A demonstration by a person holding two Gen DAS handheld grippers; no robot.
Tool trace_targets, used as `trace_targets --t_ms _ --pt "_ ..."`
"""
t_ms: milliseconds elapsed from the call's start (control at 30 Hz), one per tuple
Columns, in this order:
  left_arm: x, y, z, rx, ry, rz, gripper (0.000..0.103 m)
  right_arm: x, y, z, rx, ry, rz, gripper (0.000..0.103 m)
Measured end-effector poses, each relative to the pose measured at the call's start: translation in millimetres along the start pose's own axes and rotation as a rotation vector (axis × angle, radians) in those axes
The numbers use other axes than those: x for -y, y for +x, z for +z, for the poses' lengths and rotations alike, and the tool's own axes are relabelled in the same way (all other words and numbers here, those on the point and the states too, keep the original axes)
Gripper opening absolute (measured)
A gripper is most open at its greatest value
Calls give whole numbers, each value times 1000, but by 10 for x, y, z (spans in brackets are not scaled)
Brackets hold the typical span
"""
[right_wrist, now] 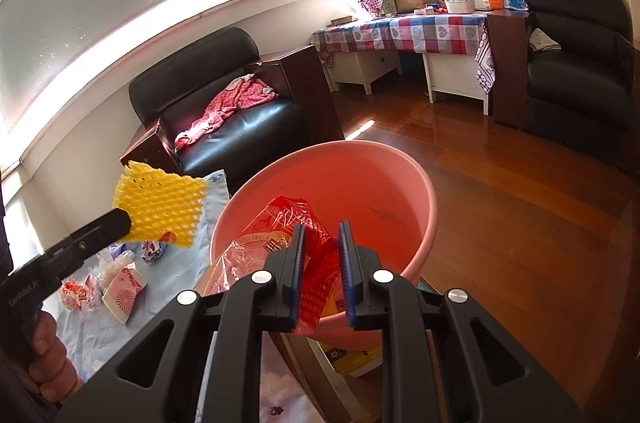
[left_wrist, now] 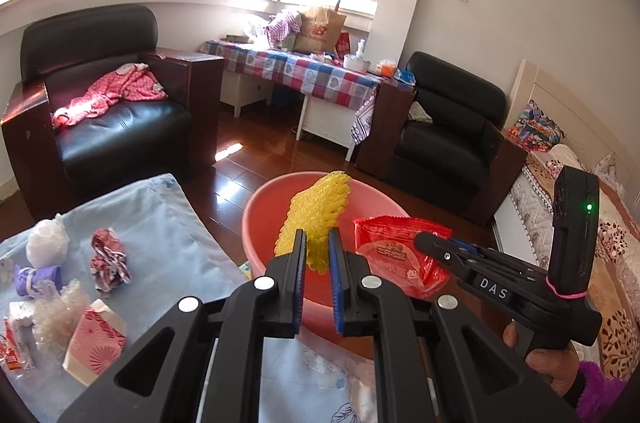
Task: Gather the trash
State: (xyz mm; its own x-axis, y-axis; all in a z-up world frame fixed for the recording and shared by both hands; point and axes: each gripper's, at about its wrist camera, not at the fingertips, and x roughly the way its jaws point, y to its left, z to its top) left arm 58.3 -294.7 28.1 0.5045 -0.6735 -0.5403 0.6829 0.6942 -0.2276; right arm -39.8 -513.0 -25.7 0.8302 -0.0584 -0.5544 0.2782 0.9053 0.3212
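Note:
My left gripper (left_wrist: 317,249) is shut on a yellow foam fruit net (left_wrist: 316,219) and holds it over the near rim of the pink plastic basin (left_wrist: 256,223). My right gripper (right_wrist: 322,243) is shut on a red snack wrapper (right_wrist: 304,227) and holds it above the pink basin (right_wrist: 400,183). The wrapper (left_wrist: 400,255) and the right gripper (left_wrist: 424,241) also show in the left wrist view. The net (right_wrist: 160,207) and the left gripper (right_wrist: 120,223) show at left in the right wrist view. More trash lies on the light blue cloth (left_wrist: 168,223): a crumpled wrapper (left_wrist: 109,259) and a small pink carton (left_wrist: 96,343).
A white foam net (left_wrist: 47,243), a purple roll (left_wrist: 38,281) and clear plastic (left_wrist: 60,315) lie on the cloth at left. Two black armchairs (left_wrist: 104,103) (left_wrist: 452,143), a checkered-cloth table (left_wrist: 296,71) and wooden floor (right_wrist: 520,223) lie beyond the basin. A bed (left_wrist: 580,223) is at right.

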Motion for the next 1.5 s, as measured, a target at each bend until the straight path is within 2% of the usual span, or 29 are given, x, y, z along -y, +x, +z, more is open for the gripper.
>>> trace_targets --t_ms 367,467,533,600,900,1000,1033,1233,1500 --pt "148 403 -98 -75 1 -36 11 63 99 -9 22 21 -53 17" --pt "158 434 -126 -80 -1 -29 20 66 145 -18 19 23 -59 17" --pt "156 430 -133 -77 -1 -25 35 71 178 -21 18 29 -64 17" --pt "139 411 -136 -71 0 -13 41 78 207 -16 18 32 -72 17" --pt "49 240 -147 -46 -11 -7 43 95 269 -3 3 44 -87 20" --pt "45 142 -157 -37 -5 -3 44 110 262 -7 8 56 -83 35" --pt "46 114 -150 -32 -1 -1 45 115 258 -2 12 57 -83 35" --pt "-8 -110 -165 2 11 27 48 69 207 -4 13 37 -76 36" --pt "-215 -392 -201 29 -29 79 48 -109 149 -39 -7 2 -47 36"
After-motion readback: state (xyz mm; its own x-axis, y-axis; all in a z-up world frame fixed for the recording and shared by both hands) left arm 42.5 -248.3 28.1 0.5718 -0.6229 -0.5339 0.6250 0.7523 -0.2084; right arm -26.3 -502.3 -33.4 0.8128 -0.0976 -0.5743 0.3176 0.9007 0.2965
